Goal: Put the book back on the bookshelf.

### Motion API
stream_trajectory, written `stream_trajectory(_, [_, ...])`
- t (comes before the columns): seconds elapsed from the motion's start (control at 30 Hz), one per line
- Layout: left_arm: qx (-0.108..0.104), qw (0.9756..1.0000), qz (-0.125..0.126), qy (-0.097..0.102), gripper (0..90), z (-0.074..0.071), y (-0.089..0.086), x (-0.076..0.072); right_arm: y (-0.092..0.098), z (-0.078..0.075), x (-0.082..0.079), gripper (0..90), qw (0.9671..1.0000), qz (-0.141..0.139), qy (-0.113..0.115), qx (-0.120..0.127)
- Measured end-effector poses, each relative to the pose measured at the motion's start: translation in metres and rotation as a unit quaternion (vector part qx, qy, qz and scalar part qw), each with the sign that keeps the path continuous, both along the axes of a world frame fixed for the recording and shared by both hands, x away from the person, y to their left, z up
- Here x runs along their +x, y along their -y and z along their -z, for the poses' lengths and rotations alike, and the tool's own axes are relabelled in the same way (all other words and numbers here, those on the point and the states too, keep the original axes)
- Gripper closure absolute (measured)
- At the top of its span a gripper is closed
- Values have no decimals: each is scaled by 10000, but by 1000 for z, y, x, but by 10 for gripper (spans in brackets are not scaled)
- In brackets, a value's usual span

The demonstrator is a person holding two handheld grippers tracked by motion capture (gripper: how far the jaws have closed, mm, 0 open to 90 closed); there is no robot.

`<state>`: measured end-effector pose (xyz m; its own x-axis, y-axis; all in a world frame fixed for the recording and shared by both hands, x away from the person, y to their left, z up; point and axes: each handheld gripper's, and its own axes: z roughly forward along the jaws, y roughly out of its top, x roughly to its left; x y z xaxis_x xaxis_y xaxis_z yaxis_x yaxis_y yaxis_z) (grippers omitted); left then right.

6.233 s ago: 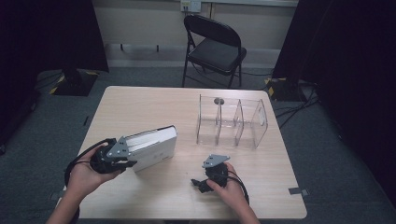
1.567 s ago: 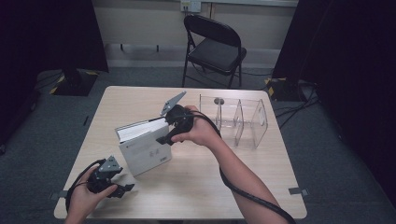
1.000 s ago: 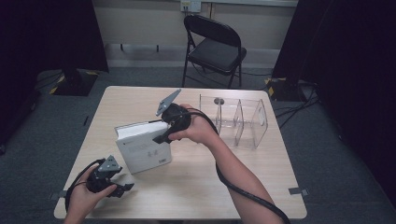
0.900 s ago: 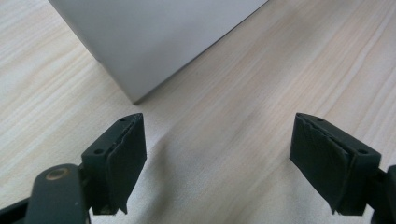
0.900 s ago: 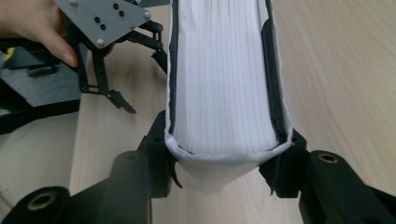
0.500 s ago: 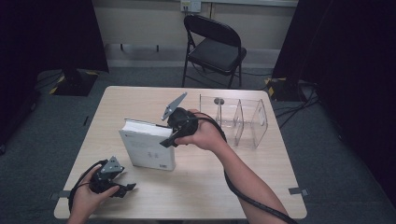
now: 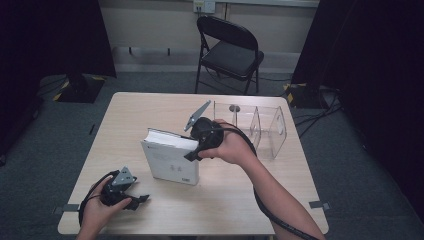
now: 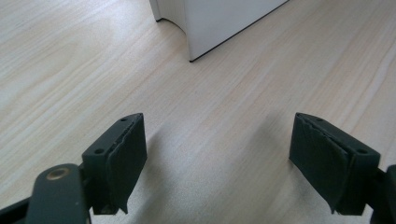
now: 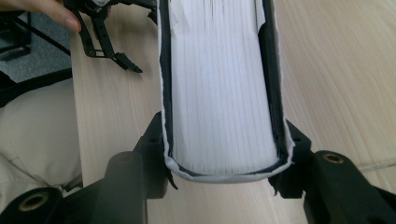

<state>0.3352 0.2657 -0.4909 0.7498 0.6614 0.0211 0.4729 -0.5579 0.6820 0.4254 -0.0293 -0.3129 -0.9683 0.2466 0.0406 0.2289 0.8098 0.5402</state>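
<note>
Right gripper [image 7: 191,150] is clamped on the white book [image 7: 170,160], and I've got the book standing upright on the table [image 7: 280,200] near the middle, a bit left of the clear acrylic organizer [image 7: 262,127]. From the right gripper view the two black fingers [image 9: 154,140] sit on either side of the book [image 9: 219,93] at its top end, one against each cover, with the page block showing between them. The fingers have just been loosening a little after a tighter squeeze, but both pads look pressed to the covers, so I'm calling it a solid grasp. In the high view the book stands on its bottom edge, cover facing me, tilted a touch, with my right hand [image 7: 227,145] coming in from the right.

Left gripper [image 7: 131,197] is parked low at the near left corner of the table, well apart from the book. In the left gripper view its fingers [image 8: 121,158] are spread wide with nothing but bare wood between them, so it's released and holding nothing. The book's lower corner [image 8: 205,23] shows ahead of it, not touching.
</note>
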Motion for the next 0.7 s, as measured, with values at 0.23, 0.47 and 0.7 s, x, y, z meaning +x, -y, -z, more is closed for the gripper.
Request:
stream_trajectory(0.23, [-69, 10000, 10, -34, 184, 3, 1, 1, -8, -2, 2, 419, 9999, 75, -112, -69])
stream_trajectory(0.47, [-159, 9999, 35, -22, 171, 5, 2, 2, -31, 4, 5, 380, 9986, 39, -246, -470])
stream_trajectory(0.7, [-180, 9998, 63, 14, 167, 5, 1, 2, -42, 7, 9, 377, 9982, -54, -24, -599])
